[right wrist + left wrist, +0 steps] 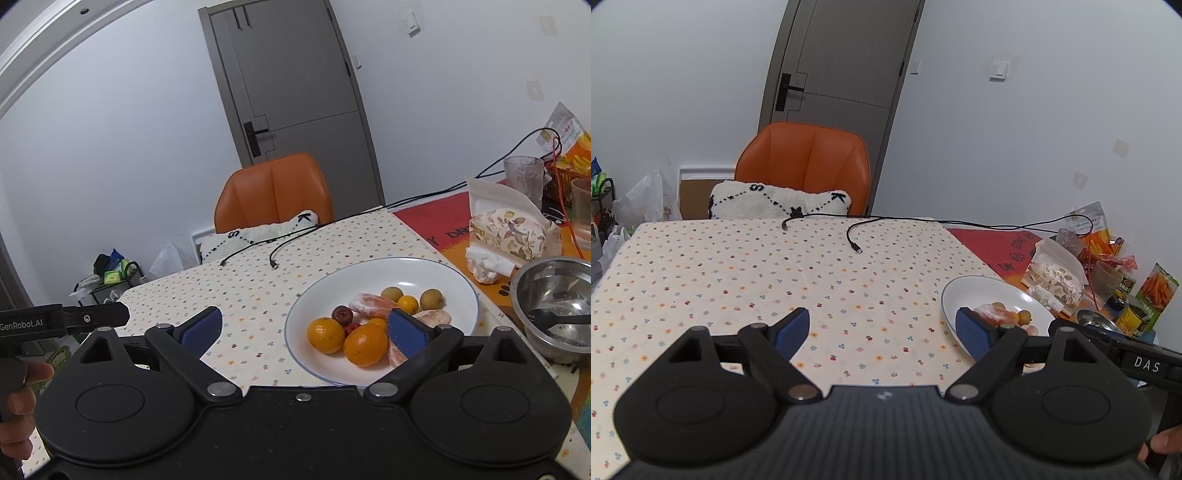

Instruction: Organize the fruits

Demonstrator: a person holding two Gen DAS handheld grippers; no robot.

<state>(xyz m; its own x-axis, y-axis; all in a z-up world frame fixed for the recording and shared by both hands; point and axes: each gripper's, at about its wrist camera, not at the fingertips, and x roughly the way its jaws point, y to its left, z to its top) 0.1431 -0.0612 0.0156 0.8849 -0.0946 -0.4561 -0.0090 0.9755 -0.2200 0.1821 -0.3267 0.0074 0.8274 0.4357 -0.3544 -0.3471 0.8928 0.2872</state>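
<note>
A white plate (458, 280) with a thin blue rim sits on the flowered tablecloth (251, 291), near the cloth's right edge. It holds two whole oranges (365, 344), peeled pale-orange segments (373, 303), a small yellow-orange fruit (408, 303), two tan round fruits (431, 298) and what looks like a dark red, wrinkled one (342, 314). The right gripper (304, 328) hovers with jaws spread wide, grasping nothing, its right pad over the plate. The left gripper (882, 328) is likewise wide apart and empty, above the cloth.
</note>
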